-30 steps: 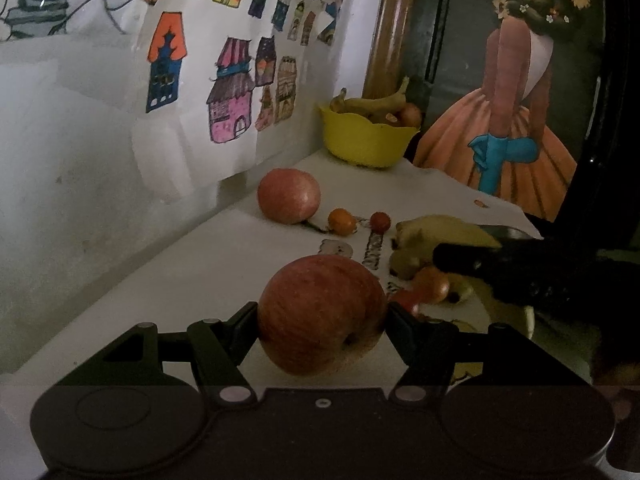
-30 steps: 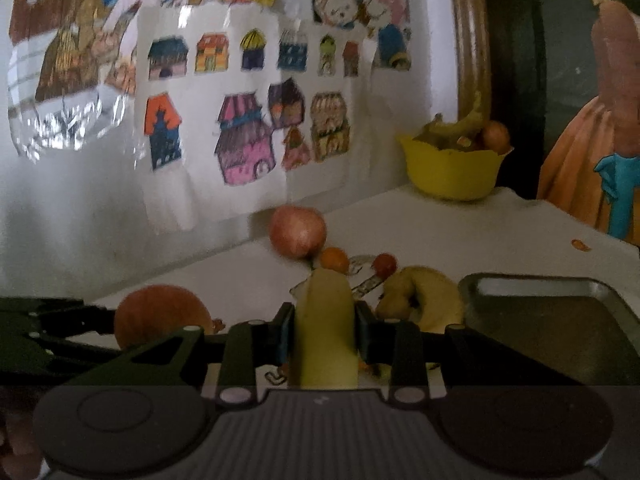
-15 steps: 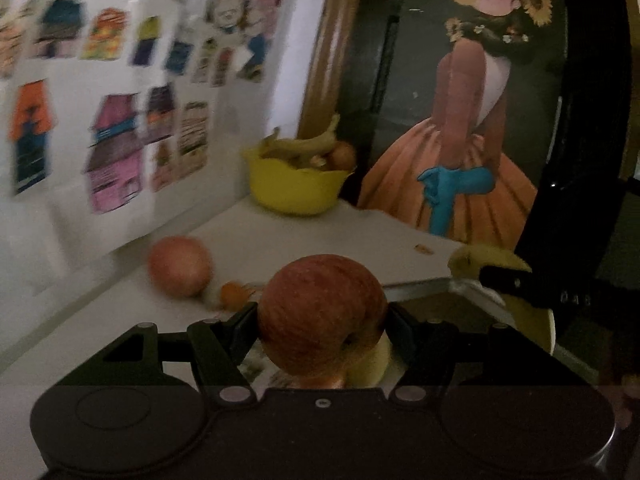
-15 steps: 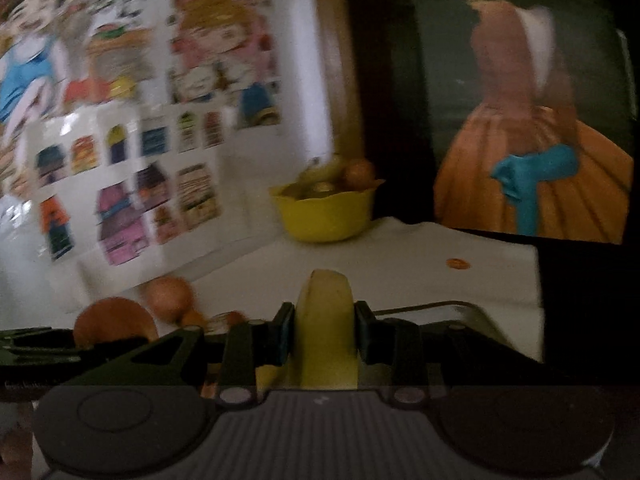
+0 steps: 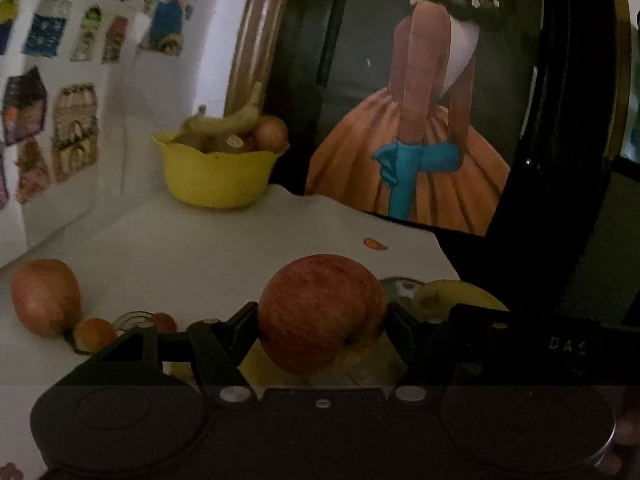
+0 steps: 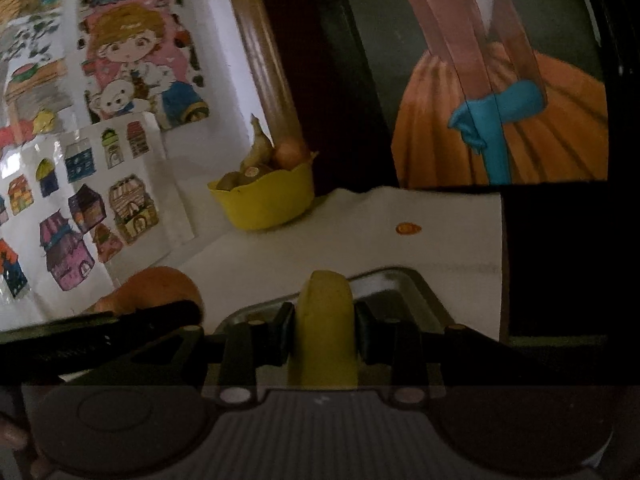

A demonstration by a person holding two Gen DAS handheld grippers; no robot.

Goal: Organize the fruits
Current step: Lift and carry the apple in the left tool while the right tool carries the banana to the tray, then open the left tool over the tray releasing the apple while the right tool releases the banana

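My left gripper (image 5: 322, 318) is shut on a red apple (image 5: 320, 312) and holds it above the table, near a metal tray (image 5: 396, 286). My right gripper (image 6: 326, 330) is shut on a yellow banana (image 6: 326, 332) over the metal tray (image 6: 400, 292). The banana also shows at the right in the left wrist view (image 5: 452, 294). The held apple also shows at the left in the right wrist view (image 6: 160, 286). A yellow bowl (image 5: 218, 178) with bananas and round fruit stands at the back by the wall, and shows in the right wrist view (image 6: 268, 204) too.
A second apple (image 5: 44, 296) and two small orange fruits (image 5: 94, 332) lie on the white table at the left. Drawings cover the wall on the left. A large framed painting (image 5: 420, 120) leans behind the table. The table's edge runs at the right (image 6: 500, 264).
Both grippers have swung right with their fruit, from over the loose fruit to over the metal tray. The bowl and painting now fill more of the view. Both grips are unchanged.
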